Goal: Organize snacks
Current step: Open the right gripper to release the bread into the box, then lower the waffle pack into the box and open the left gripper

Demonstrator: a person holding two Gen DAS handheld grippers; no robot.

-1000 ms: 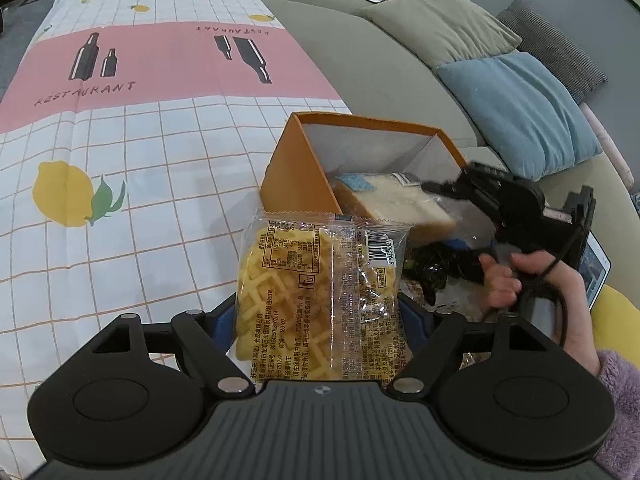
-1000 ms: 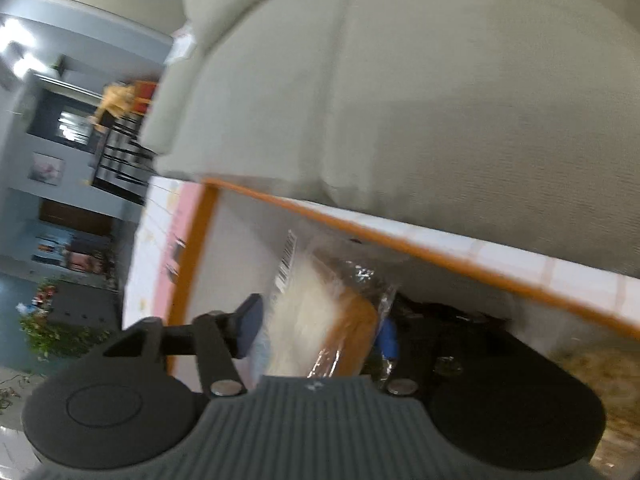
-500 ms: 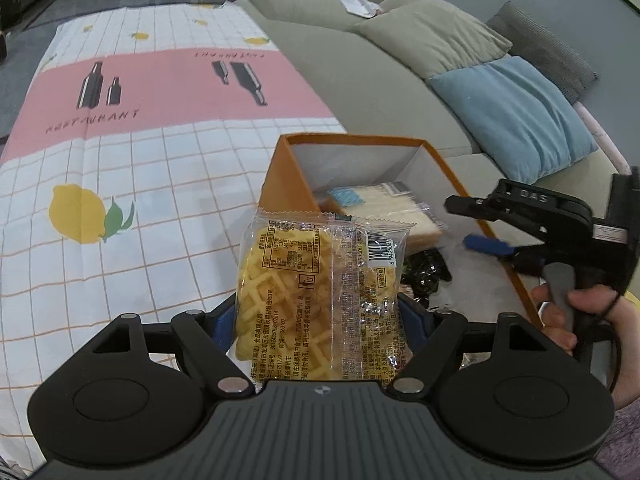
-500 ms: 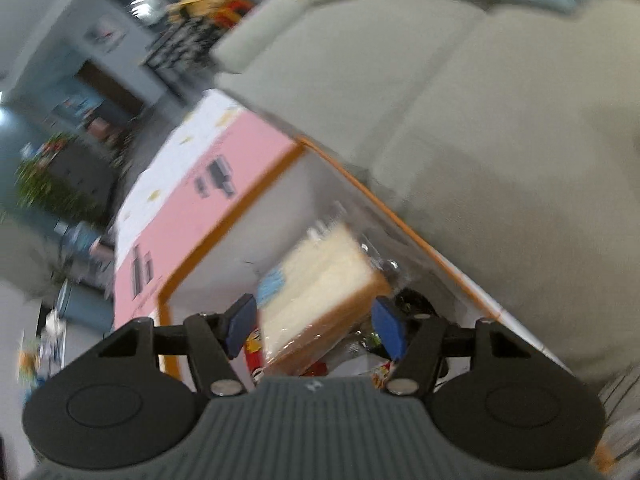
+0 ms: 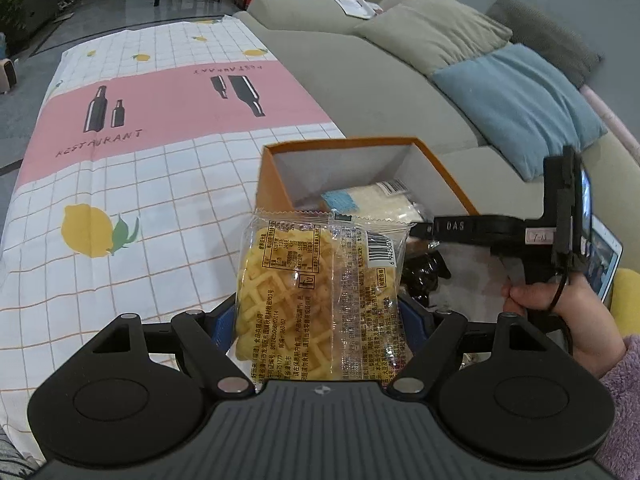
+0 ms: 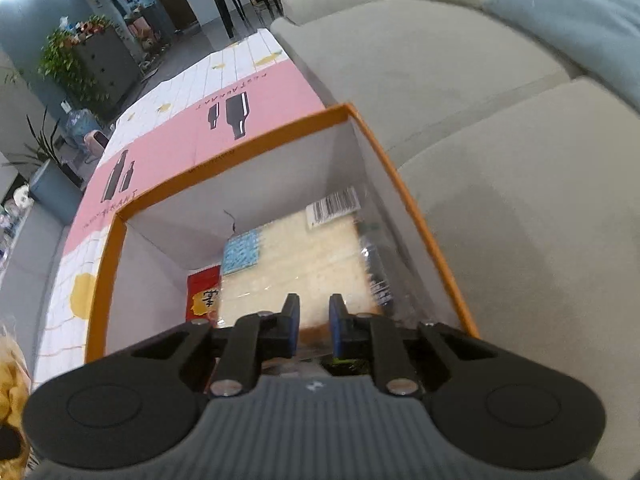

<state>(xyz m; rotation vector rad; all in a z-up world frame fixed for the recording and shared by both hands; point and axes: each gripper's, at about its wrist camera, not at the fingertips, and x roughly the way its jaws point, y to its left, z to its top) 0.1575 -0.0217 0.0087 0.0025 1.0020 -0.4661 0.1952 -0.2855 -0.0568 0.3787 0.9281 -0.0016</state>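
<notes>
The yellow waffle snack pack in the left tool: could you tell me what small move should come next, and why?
Probably carry the waffle snack pack, clamped in the left tool, forward over the orange box and release; the bread already lies inside, and the right tool holds nothing.

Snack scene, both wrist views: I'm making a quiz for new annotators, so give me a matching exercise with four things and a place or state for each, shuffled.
Things:
1. yellow waffle snack pack
2. wrapped bread slice
3. orange box
4. blue cushion

Places or states:
A. on the sofa
B. standing open on the tablecloth
C. clamped in the left gripper
D. lying inside the box, below the right gripper

Pairs: 1-C, 2-D, 3-B, 4-A
</notes>
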